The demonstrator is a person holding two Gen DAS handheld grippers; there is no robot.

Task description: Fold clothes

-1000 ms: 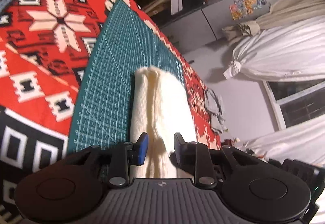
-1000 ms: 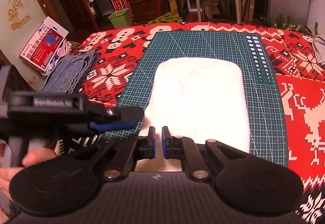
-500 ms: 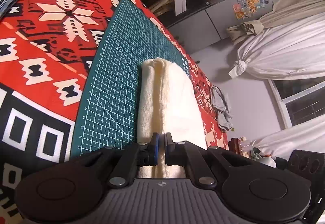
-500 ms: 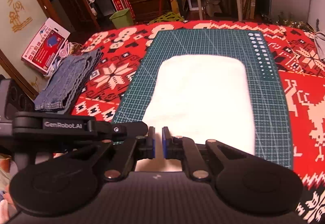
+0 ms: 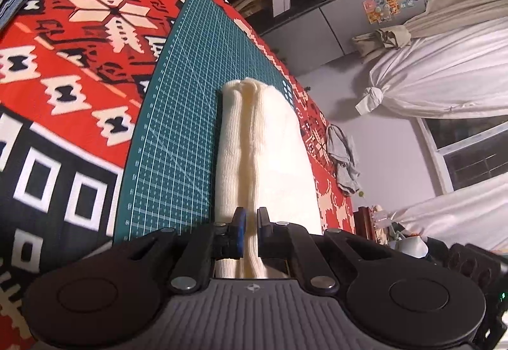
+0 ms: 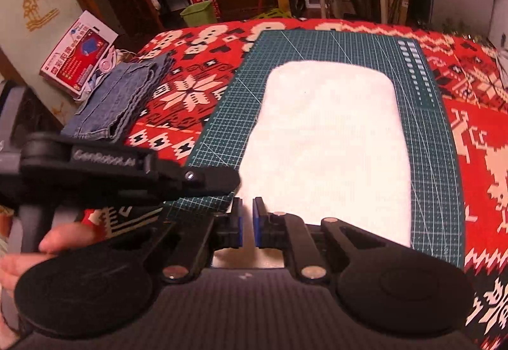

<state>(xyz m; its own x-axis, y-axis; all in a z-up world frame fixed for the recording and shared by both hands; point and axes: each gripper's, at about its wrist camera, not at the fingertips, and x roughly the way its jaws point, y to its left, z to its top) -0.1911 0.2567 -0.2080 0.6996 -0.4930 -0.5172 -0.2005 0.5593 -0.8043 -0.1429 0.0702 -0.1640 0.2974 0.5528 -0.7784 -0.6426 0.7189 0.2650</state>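
Observation:
A cream knitted garment (image 5: 266,143) lies folded into a long rectangle on a green cutting mat (image 5: 177,127). My left gripper (image 5: 250,223) is turned on its side and shut on the layered left edge near the front corner. In the right wrist view the garment (image 6: 330,140) lies flat and smooth on the mat (image 6: 317,42). My right gripper (image 6: 247,216) sits at the near edge, its fingers almost together with cream cloth showing in the narrow gap. The left gripper (image 6: 222,181) reaches in from the left, held by a hand (image 6: 31,254).
A red patterned blanket (image 6: 476,143) covers the table under the mat. Folded jeans (image 6: 120,102) lie on it at the left, and a crumpled grey garment (image 5: 343,159) lies beyond the mat's right side. A printed box (image 6: 79,54) leans against the wall at the left.
The left gripper, open around the garment's edge a second ago, has shut on it. The right gripper stays at the near edge with the same narrow gap.

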